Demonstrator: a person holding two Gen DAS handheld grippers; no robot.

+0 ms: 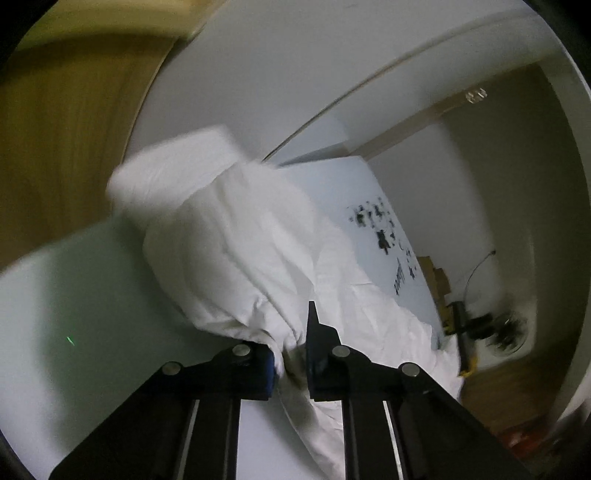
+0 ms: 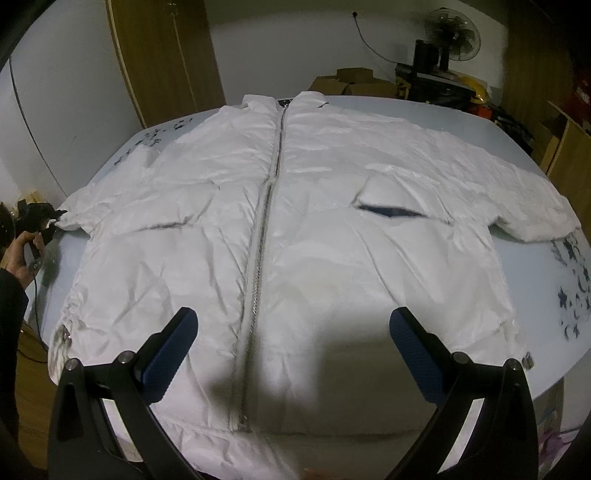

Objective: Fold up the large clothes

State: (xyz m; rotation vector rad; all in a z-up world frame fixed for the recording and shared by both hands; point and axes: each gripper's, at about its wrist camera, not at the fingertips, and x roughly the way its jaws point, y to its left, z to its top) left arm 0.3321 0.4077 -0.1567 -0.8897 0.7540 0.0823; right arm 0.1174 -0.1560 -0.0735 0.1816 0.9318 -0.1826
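Observation:
A large white zip-up jacket [image 2: 332,240] lies spread front-up on a pale blue table [image 2: 546,266], its zipper [image 2: 266,221] closed down the middle and both sleeves stretched out. My right gripper [image 2: 293,321] hangs open over the lower front of the jacket with nothing between its fingers. At the table's left edge my left gripper [image 2: 37,221], held by a hand [image 2: 18,254], sits at the left sleeve's cuff [image 2: 68,218]. In the left wrist view my left gripper [image 1: 293,339] is shut on the bunched cuff fabric, and the sleeve [image 1: 229,240] rises off the table [image 1: 92,295].
Black star prints mark the tabletop at the right [image 2: 569,295] and far left. Behind the table stand cardboard boxes [image 2: 354,79], a fan [image 2: 456,33] and dark equipment. A wooden wardrobe [image 2: 162,55] is at the back left. A cable trails off the table's left side.

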